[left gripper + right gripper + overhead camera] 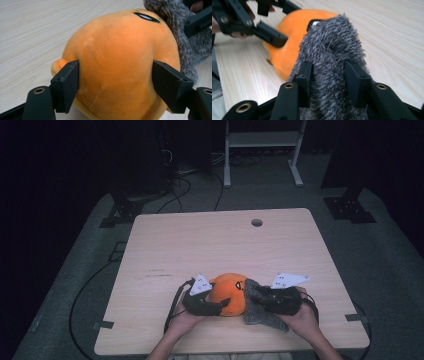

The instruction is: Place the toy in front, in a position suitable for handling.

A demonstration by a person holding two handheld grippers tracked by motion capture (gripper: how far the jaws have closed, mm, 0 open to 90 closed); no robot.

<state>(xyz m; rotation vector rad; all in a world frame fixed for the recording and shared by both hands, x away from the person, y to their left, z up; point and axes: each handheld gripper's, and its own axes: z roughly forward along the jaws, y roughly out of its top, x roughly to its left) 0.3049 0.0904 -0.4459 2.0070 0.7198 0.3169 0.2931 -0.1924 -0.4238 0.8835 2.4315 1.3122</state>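
An orange round plush toy lies near the table's front edge, with a grey furry piece draped against its right side. My left gripper comes in from the left, and its two black pads press on opposite sides of the orange body. My right gripper sits to the right of the toy. Its jaws stand apart around a fold of the grey fur, which fills the gap loosely.
The light wooden table has a cable hole near its far edge. Two hands hold the grippers at the front edge. Beyond the table a white metal frame stands on dark floor, with cables trailing to the left.
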